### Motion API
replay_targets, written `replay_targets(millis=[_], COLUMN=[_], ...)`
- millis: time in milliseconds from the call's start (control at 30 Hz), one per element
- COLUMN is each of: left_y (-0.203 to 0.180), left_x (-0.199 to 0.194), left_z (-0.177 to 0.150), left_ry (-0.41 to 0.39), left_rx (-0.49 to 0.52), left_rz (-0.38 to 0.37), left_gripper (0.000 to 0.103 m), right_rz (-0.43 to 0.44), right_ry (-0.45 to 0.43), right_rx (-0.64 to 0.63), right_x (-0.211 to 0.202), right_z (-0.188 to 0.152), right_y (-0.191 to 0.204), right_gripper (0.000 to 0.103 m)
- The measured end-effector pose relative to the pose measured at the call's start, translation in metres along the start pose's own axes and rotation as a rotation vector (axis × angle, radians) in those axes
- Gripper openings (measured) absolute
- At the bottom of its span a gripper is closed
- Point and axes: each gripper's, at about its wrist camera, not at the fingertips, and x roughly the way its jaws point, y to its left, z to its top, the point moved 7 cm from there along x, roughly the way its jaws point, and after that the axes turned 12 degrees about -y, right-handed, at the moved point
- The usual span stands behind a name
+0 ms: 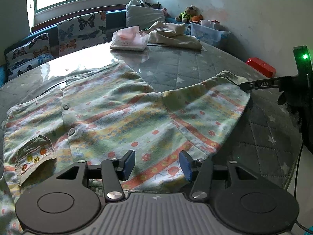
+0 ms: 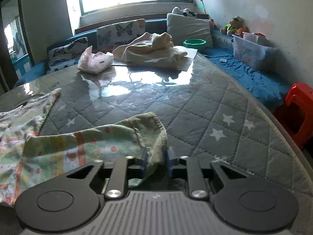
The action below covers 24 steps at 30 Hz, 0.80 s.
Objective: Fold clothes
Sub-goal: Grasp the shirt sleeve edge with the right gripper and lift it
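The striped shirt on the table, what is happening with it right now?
A person with a handheld gripper in each hand is folding clothes. The striped shirt lies spread on the quilted table cover. The right gripper has closed on the ribbed cuff of one sleeve. The left gripper hangs open above the shirt's lower part and grips nothing. No fold is made yet. A cream garment waits at the far side of the table.
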Motion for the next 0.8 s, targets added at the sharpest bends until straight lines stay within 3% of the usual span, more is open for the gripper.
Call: replay_targets(millis=[167, 333, 533, 800], left_y=[0.01, 0.032, 0.063, 0.097], left_x=[-0.008, -0.021, -0.042, -0.069], left_z=[0.003, 0.007, 0.002, -0.014], left_ry=[-0.02, -0.051, -0.091, -0.126], left_rx=[-0.018, -0.054, -0.113, -0.194], left_rz=[0.012, 0.052, 0.103, 0.152], left_gripper=[0.056, 0.059, 0.062, 0.063], right_rz=[0.049, 0.203, 0.412, 0.664], right_ry=[-0.033, -0.089, -0.127, -0.085], right_rx=[0.037, 0.033, -0.028, -0.132], right_x=[-0.013, -0.044, -0.075, -0.09], right_z=[0.012, 0.044, 0.075, 0.087], right_y=[0.009, 0.051, 0.129, 0.25], right_gripper=[0.01, 0.009, 0.009, 0.009])
